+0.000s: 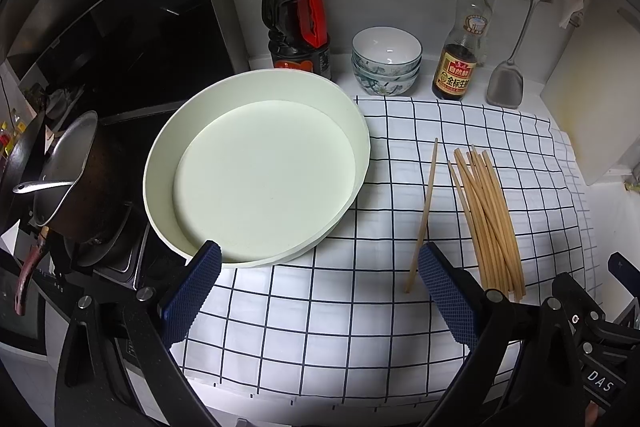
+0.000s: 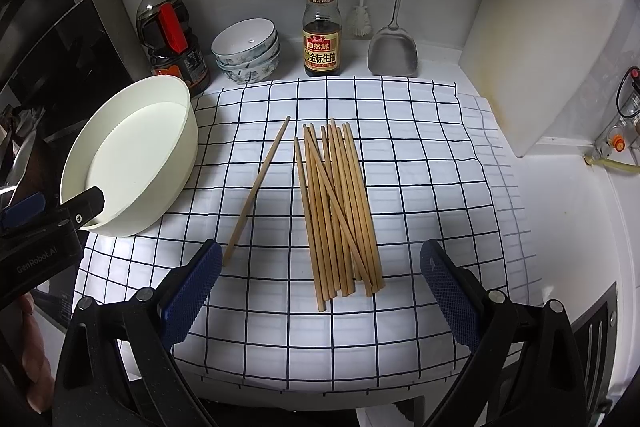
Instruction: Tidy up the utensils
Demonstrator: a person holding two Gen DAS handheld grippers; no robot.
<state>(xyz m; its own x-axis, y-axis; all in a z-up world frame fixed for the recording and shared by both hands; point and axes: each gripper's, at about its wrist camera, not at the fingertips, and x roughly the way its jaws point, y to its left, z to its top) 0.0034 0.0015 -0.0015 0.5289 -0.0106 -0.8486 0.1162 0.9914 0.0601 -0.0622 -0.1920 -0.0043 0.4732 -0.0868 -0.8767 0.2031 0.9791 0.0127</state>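
A: Where are your chopsticks?

B: The bundle (image 2: pixel 340 211) lies mid-frame on the checked cloth (image 2: pixel 420 187) in your right view: pale wooden sticks, loosely fanned, a few crossing. One stray chopstick (image 2: pixel 256 191) lies apart, just left of them.

A: And your jaws?

B: Your left gripper (image 1: pixel 316 295) and right gripper (image 2: pixel 320 299) both stand wide apart, holding nothing.

A: Room to move?

B: The white tray (image 1: pixel 256 163) sits at the cloth's left edge; bare cloth lies below the sticks.

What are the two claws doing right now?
Left claw: open, holding nothing.
Right claw: open, holding nothing.
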